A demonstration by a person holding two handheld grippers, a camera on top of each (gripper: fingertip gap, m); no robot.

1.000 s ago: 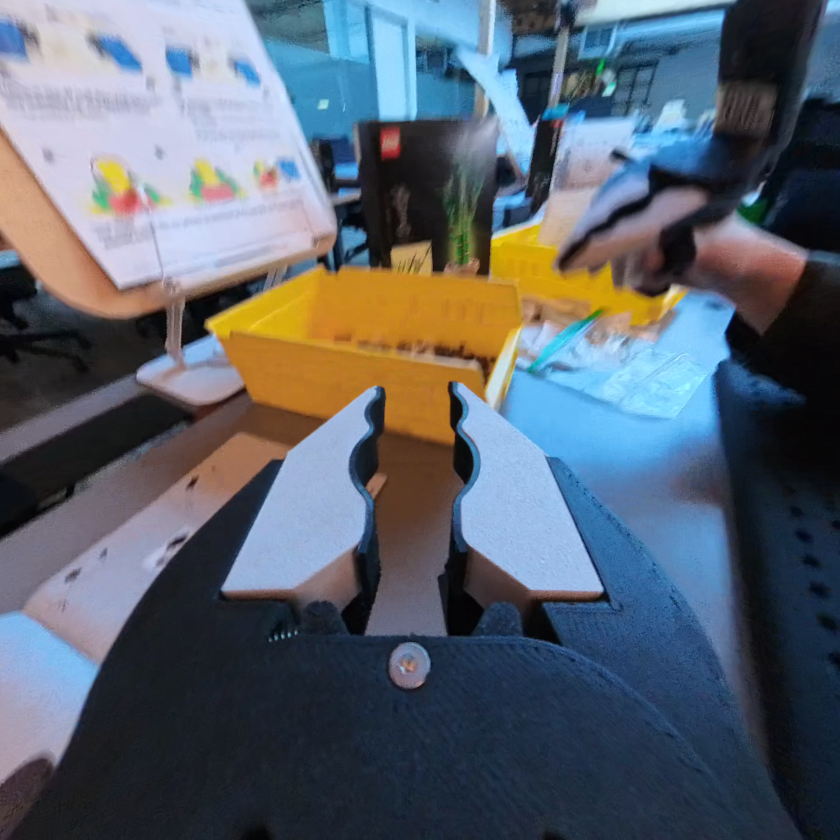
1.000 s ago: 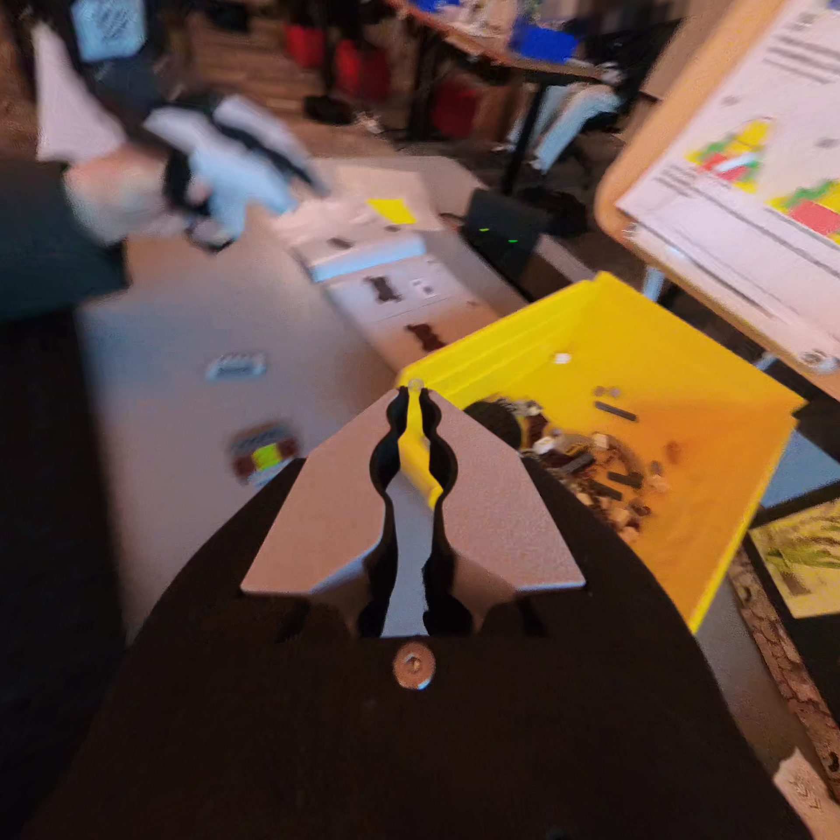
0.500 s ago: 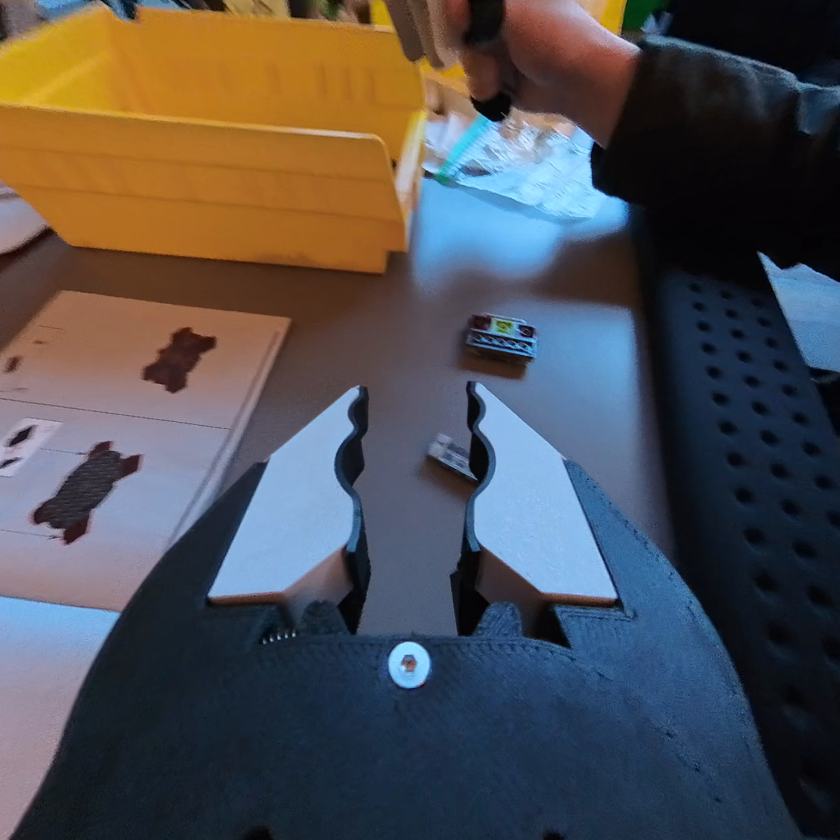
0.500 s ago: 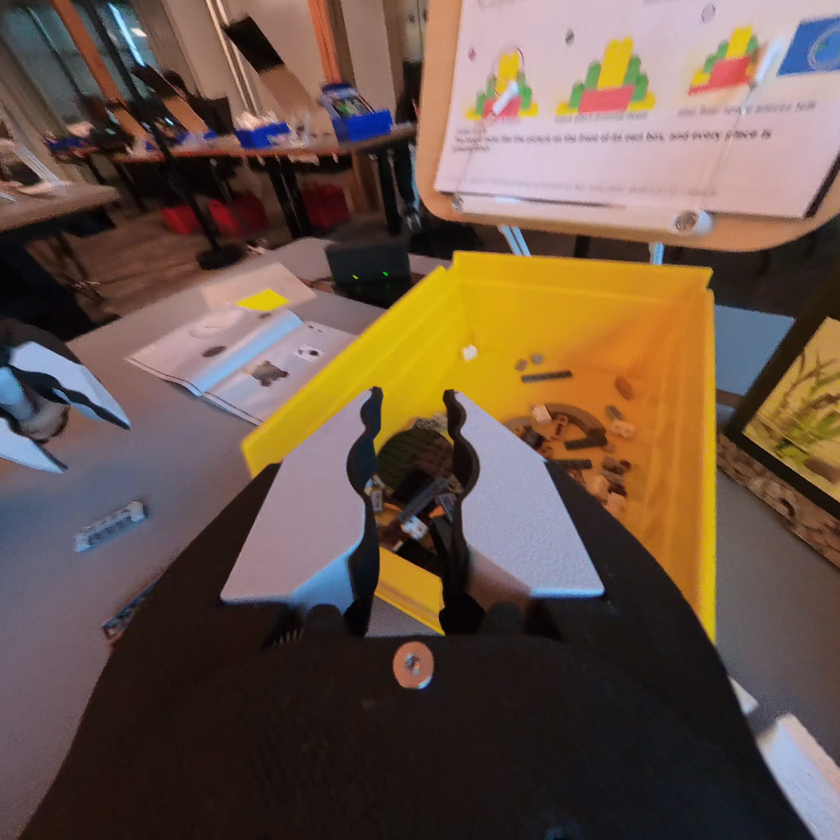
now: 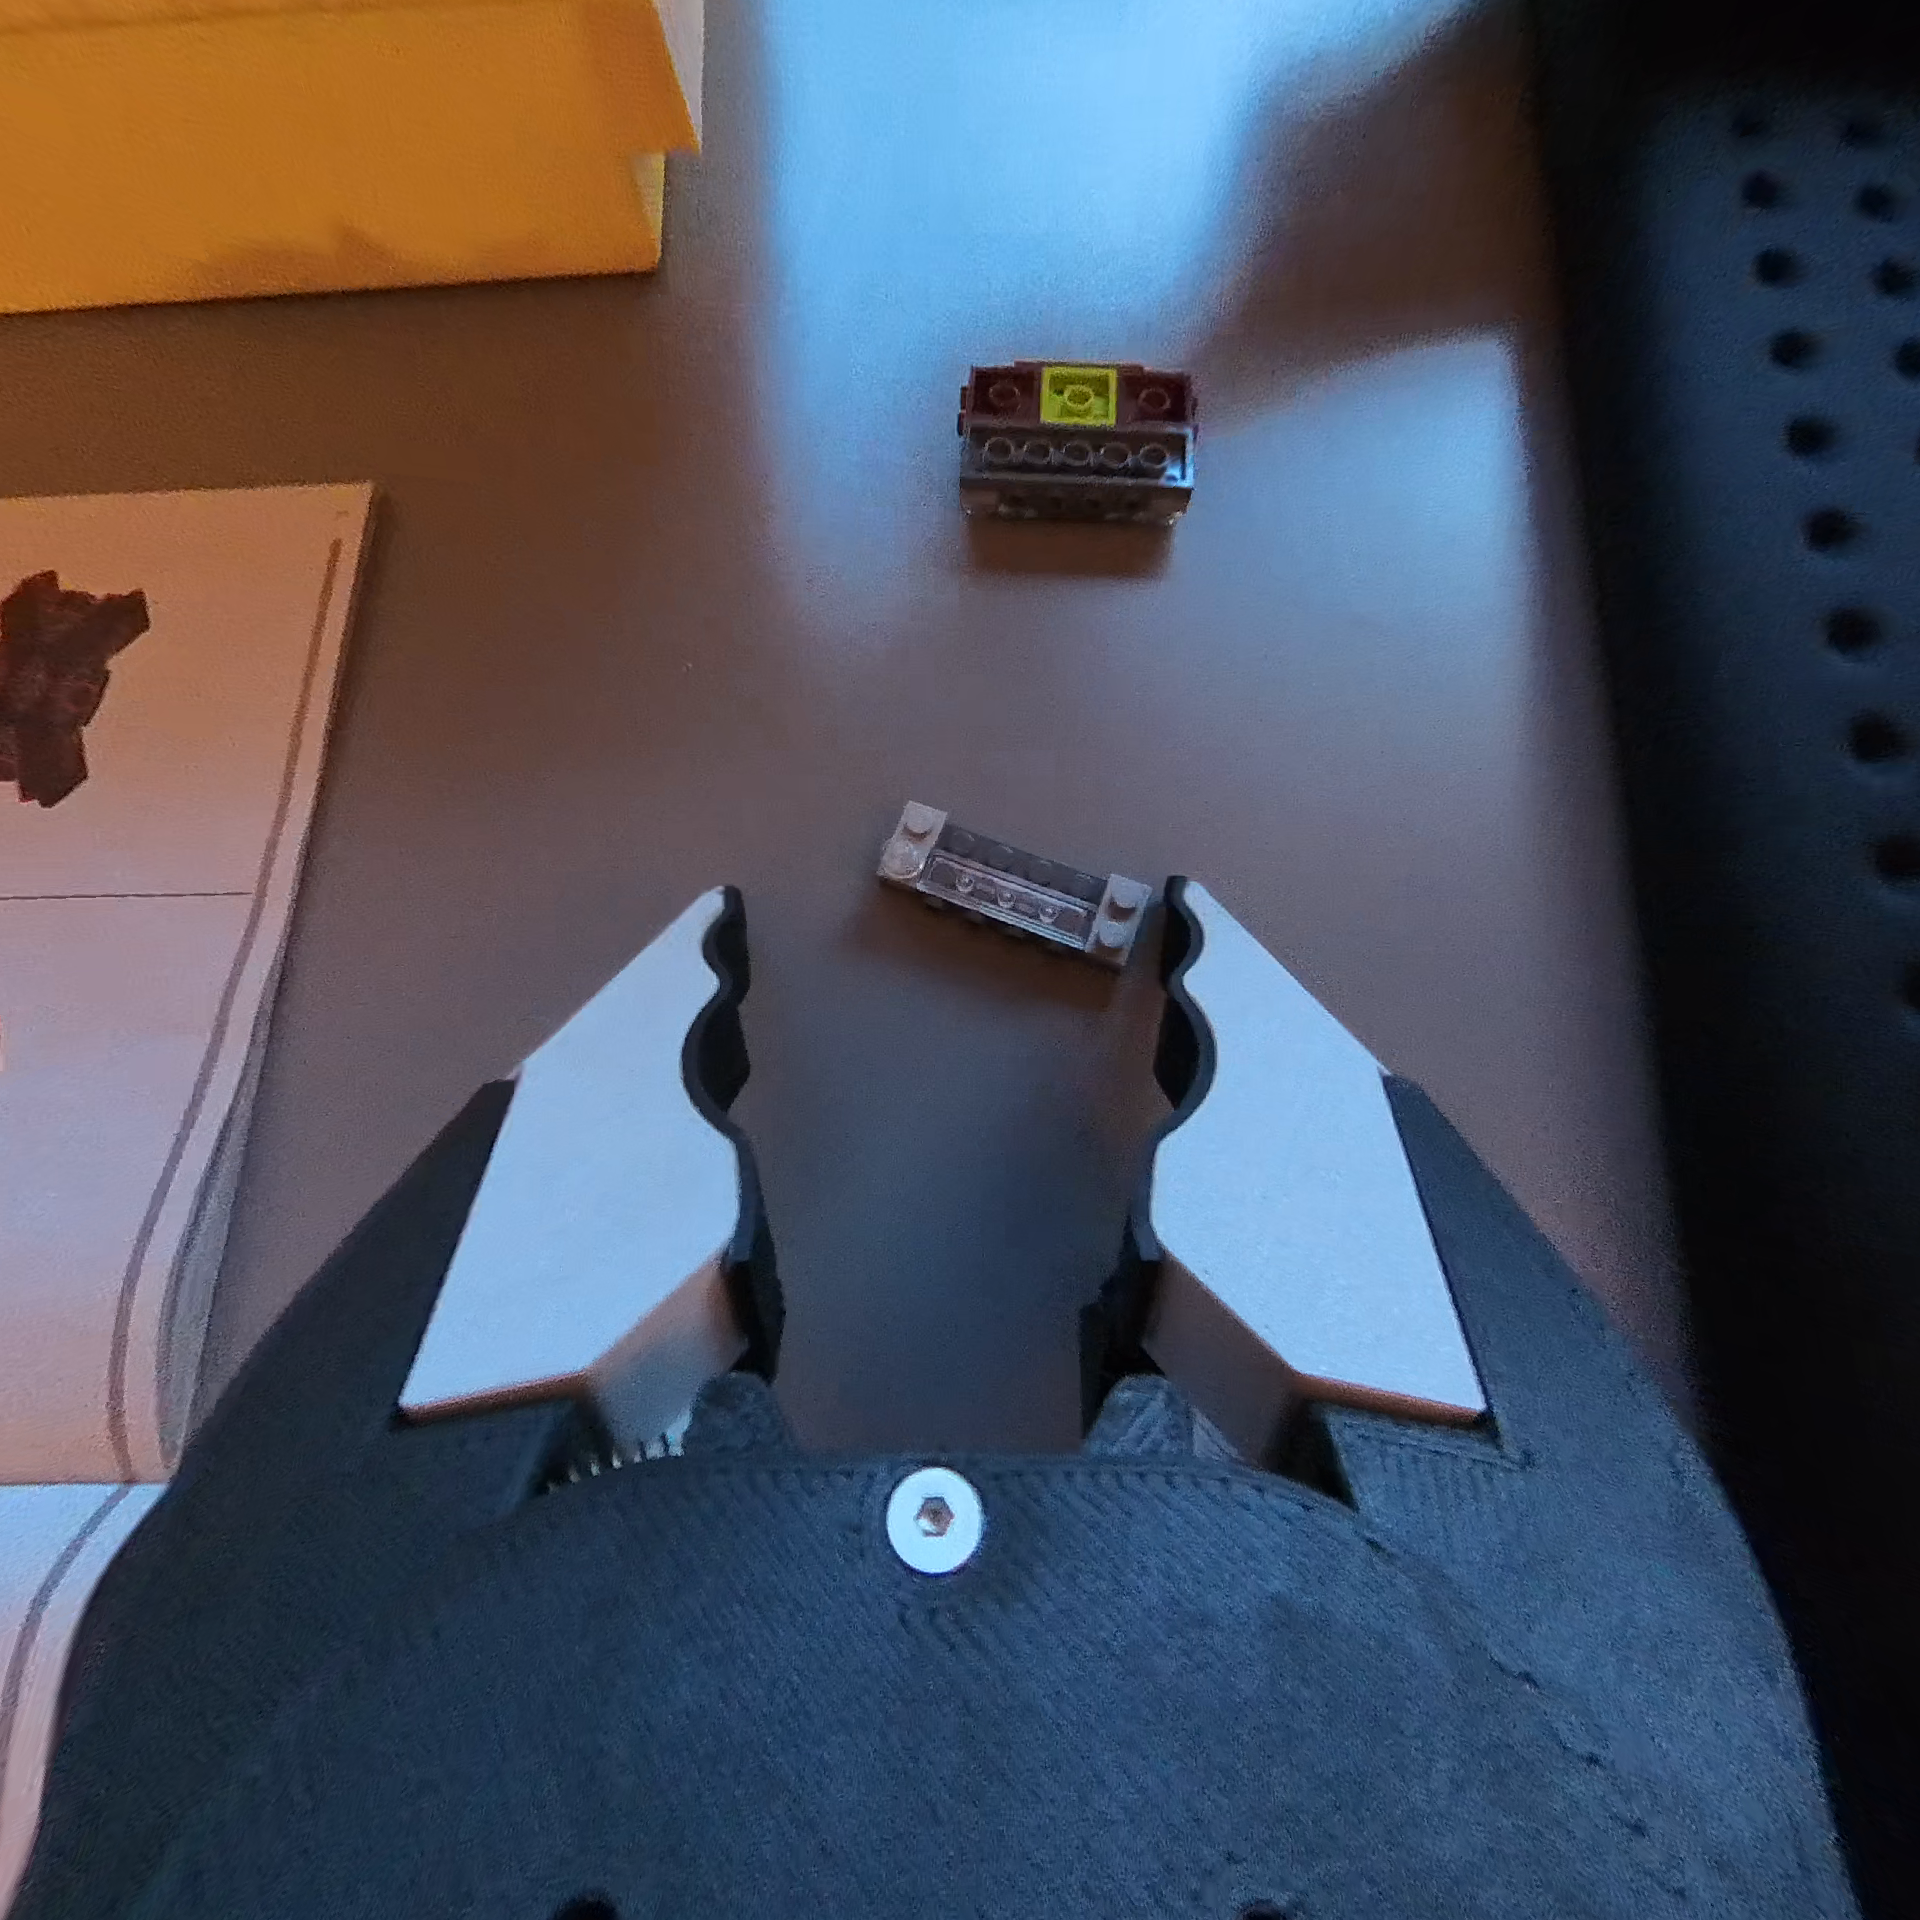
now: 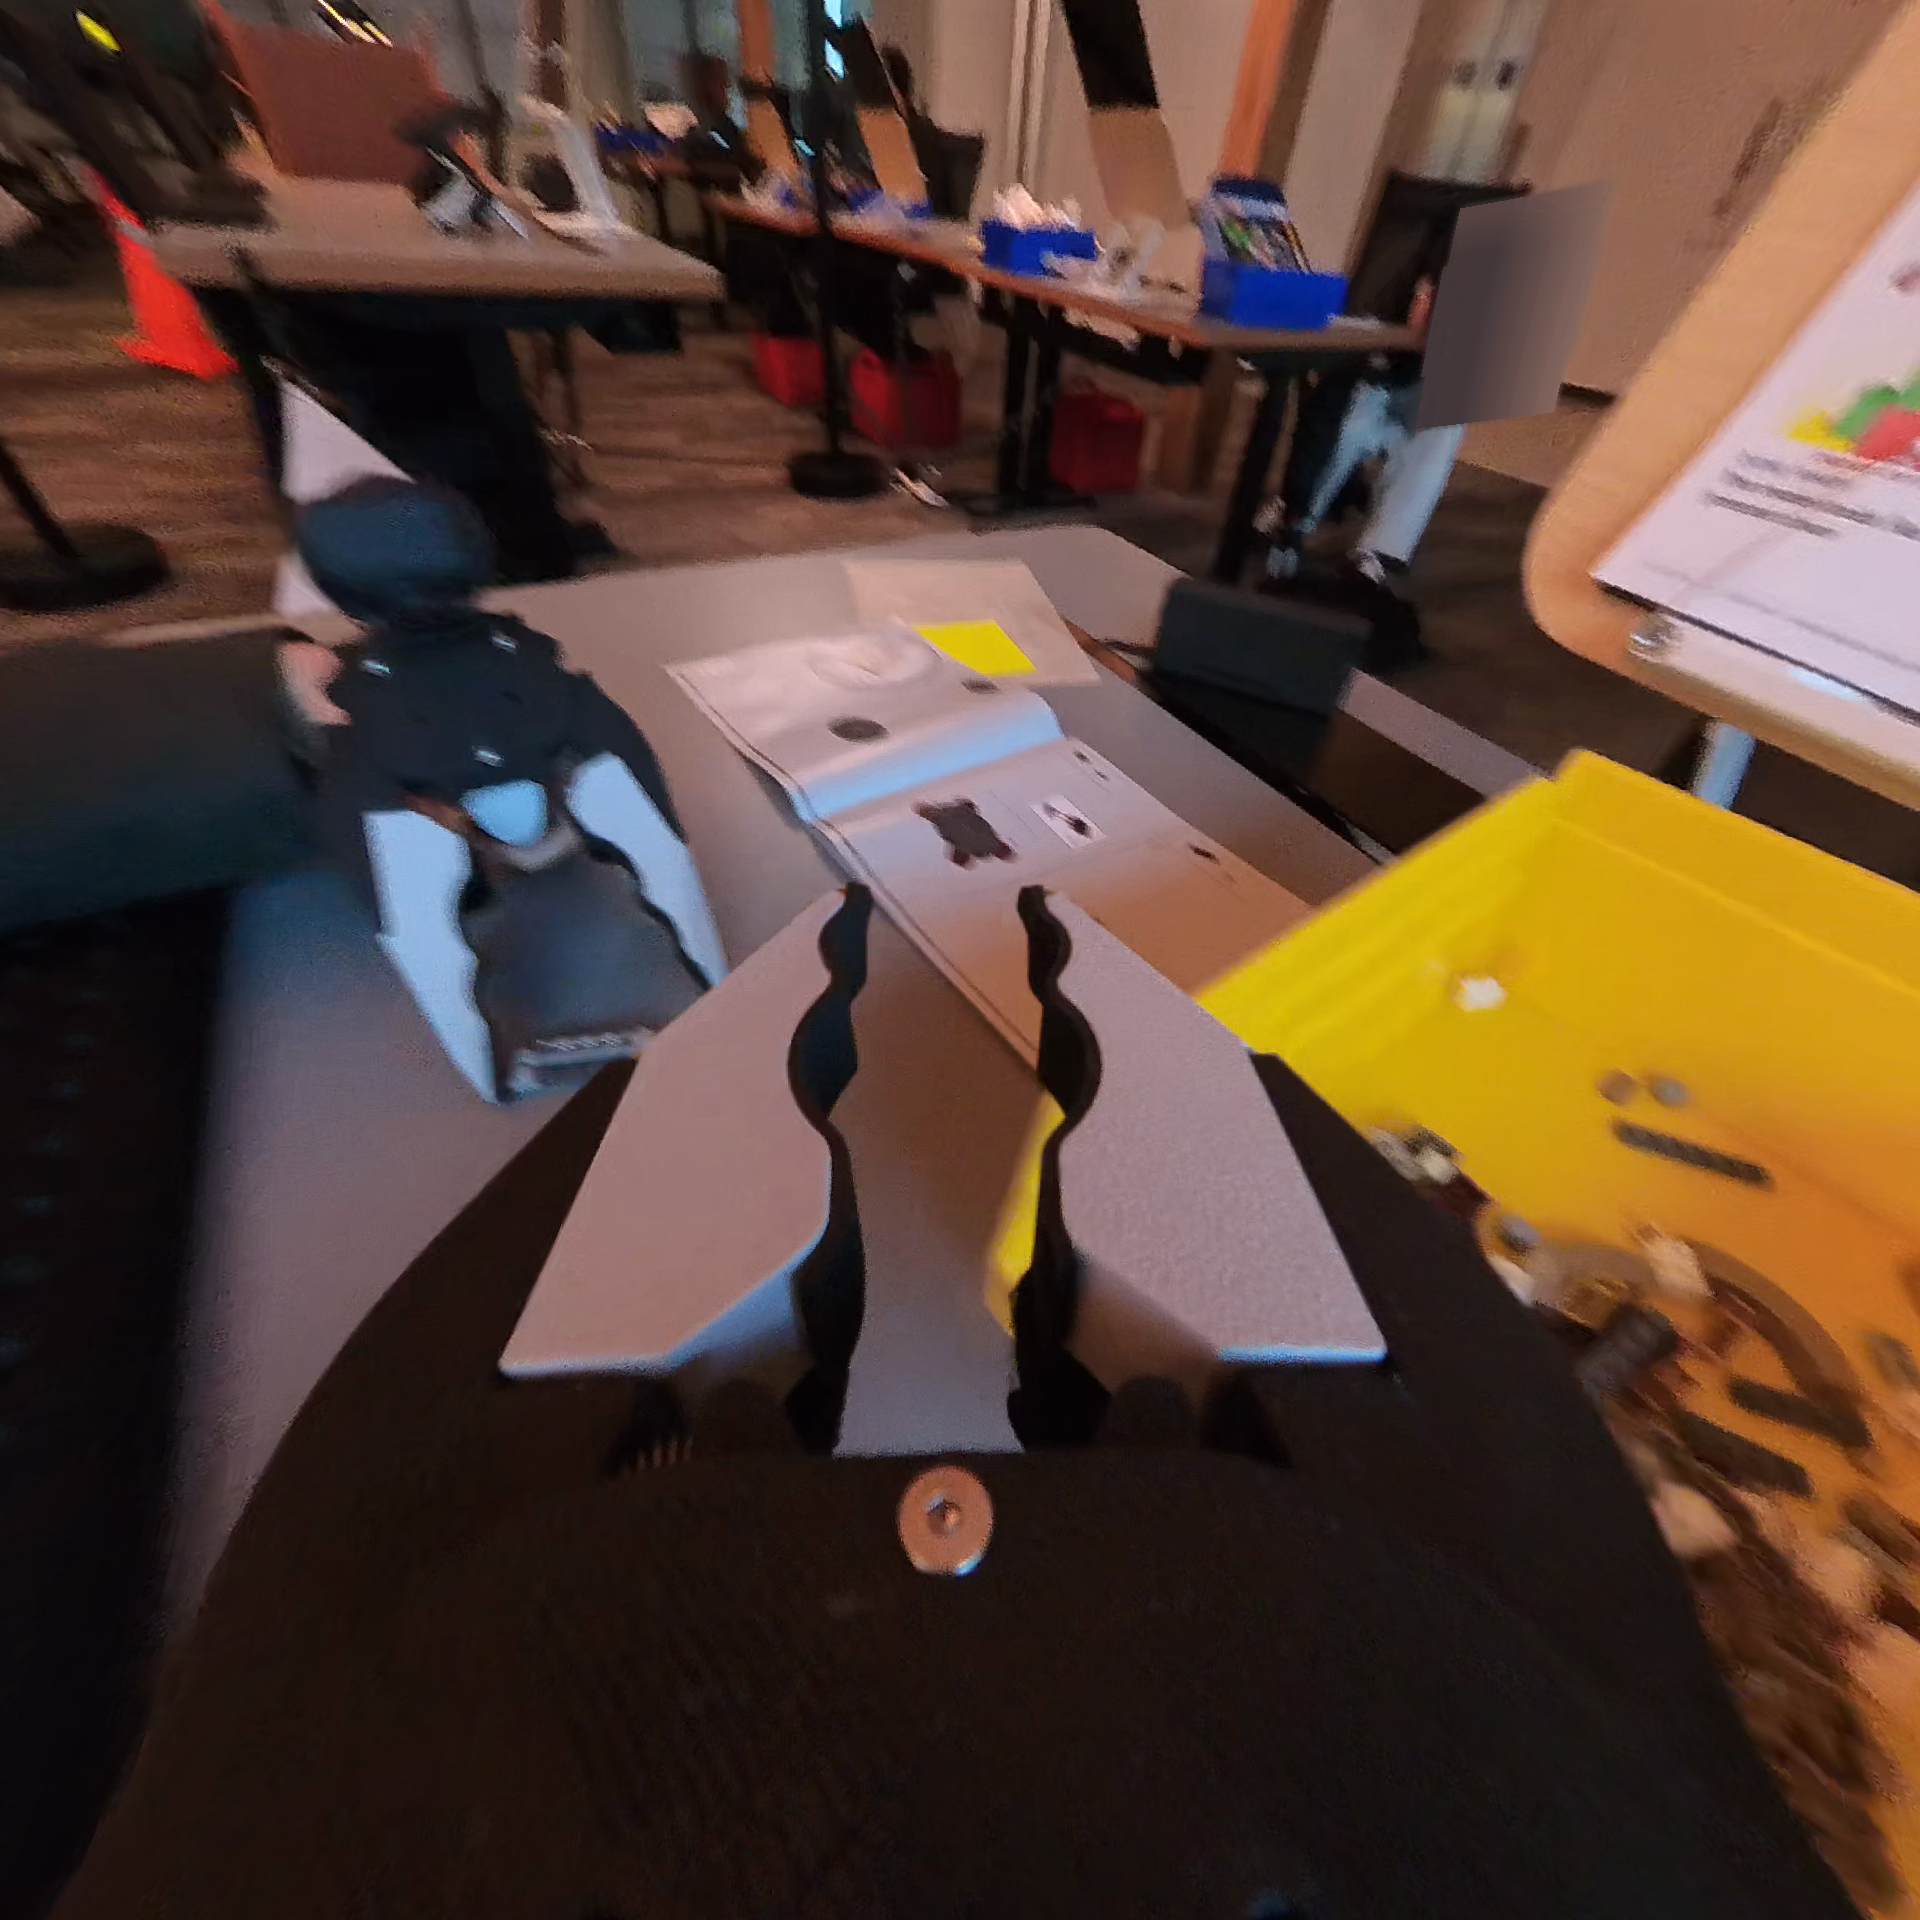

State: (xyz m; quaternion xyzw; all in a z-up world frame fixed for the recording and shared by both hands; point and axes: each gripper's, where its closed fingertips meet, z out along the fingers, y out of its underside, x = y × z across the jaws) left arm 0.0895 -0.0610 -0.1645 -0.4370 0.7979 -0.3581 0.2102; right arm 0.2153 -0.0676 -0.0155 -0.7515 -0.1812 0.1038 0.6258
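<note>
Left gripper (image 5: 945, 904) jaws wide, grey brick (image 5: 1013, 900) between tips

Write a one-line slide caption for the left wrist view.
Open left gripper poised over a small grey brick piece on the dark table, a brown brick block lying beyond.

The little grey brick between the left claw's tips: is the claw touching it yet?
Apart. In the left wrist view the left gripper is wide open, and bare table shows between the grey brick and each fingertip; the gap on the right is narrow.
</note>
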